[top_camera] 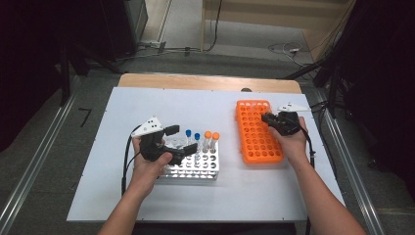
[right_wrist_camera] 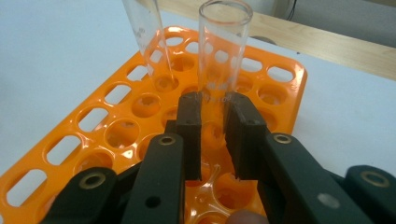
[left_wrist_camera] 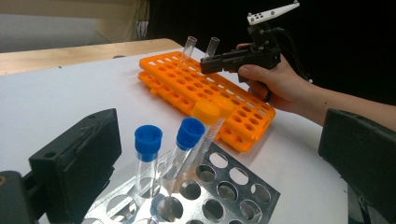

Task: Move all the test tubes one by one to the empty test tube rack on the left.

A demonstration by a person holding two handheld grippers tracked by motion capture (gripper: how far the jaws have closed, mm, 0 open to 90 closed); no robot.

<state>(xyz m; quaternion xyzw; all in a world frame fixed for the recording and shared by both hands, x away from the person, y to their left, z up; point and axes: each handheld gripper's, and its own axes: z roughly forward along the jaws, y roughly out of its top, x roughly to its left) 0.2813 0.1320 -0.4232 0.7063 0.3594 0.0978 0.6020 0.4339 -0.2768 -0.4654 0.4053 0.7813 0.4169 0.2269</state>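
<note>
Now right gripper (right_wrist_camera: pixel 214 135) clamps 1 clear glass tube (right_wrist_camera: pixel 223 51) upright over the orange rack (right_wrist_camera: pixel 285 88), apparently to seat it beside a 2nd tube (right_wrist_camera: pixel 148 42). Left gripper (top_camera: pixel 177 139) hovers, jaws apart, above the metal rack (top_camera: pixel 205 169).

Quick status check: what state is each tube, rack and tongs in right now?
Right tongs: shut on the gripped clear tube.
Gripped clear tube: uncapped, upright in the orange rack.
Second clear tube: uncapped, tilted, free in the orange rack.
Orange rack: flat on the table.
Left tongs: open, holding nothing.
Blue-capped tubes: capped, in the metal rack.
Orange-capped tubes: capped, leaning.
Metal rack: flat.
</note>
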